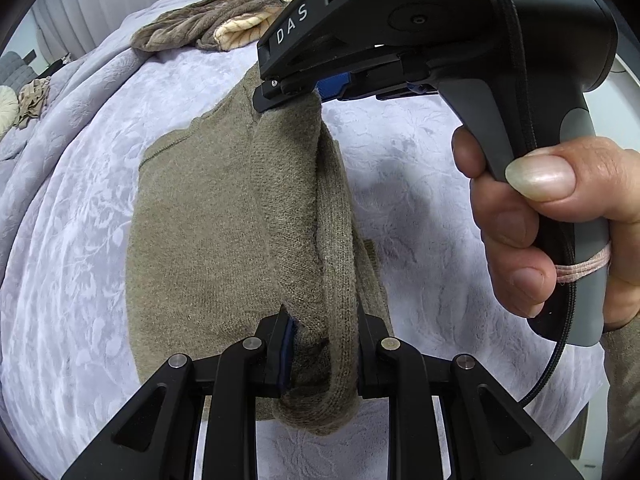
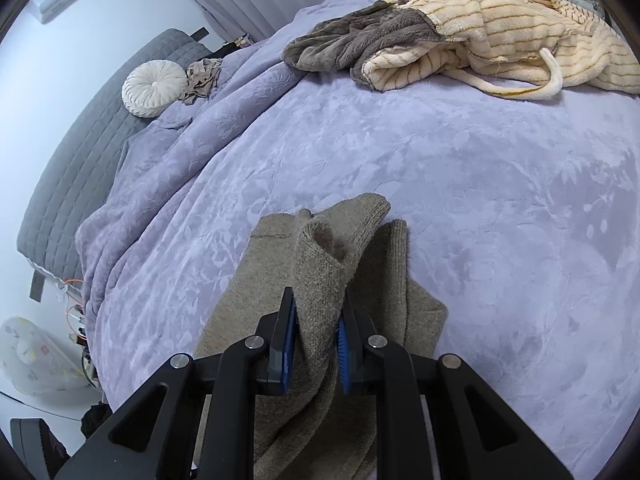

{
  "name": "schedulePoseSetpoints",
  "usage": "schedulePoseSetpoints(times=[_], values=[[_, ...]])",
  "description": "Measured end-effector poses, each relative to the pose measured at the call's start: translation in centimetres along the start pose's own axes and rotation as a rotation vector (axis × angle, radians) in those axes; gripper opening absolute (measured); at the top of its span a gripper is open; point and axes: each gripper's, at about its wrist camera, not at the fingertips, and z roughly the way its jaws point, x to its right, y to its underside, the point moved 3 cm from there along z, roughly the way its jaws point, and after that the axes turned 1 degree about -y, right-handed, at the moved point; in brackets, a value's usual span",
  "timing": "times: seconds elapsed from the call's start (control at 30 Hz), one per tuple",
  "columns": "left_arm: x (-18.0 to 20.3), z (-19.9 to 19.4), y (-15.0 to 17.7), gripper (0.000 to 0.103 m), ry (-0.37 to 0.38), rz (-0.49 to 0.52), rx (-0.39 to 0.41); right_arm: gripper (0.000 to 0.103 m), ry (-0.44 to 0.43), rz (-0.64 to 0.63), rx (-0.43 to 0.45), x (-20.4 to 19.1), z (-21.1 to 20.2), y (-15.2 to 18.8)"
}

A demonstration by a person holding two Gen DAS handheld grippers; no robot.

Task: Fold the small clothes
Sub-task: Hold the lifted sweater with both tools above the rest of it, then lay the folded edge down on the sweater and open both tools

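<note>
Left gripper [image 1: 320, 344] clamps near end of knit garment [image 1: 208, 240]; right gripper [image 1: 286, 98] clamps far end; folded edge spans between, body hanging leftward onto bedspread [image 1: 420, 184].

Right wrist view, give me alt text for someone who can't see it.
The right gripper is shut on a fold of an olive-brown knit garment that lies on a lavender blanket covering a bed. At the far side lies a heap of cream striped and grey fleece clothes, with a round white cushion to the left.
</note>
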Motion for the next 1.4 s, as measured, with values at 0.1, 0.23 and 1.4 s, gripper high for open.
schedulePoseSetpoints(times=[0.1,0.23,1.4], values=[[0.3,1.2,-0.1,0.024,-0.009,0.011,-0.017,0.019,-0.006,0.019,-0.006,1.0,0.5,0.5],[0.5,2.9,-0.2,0.024,-0.027,0.021,-0.042,0.019,-0.011,0.048,-0.022,2.6,1.6,1.1],[0.4,-1.4,0.2,0.073,0.051,0.054,0.09,0.068,-0.08,0.163,0.103,5.5,-1.3,2.0]])
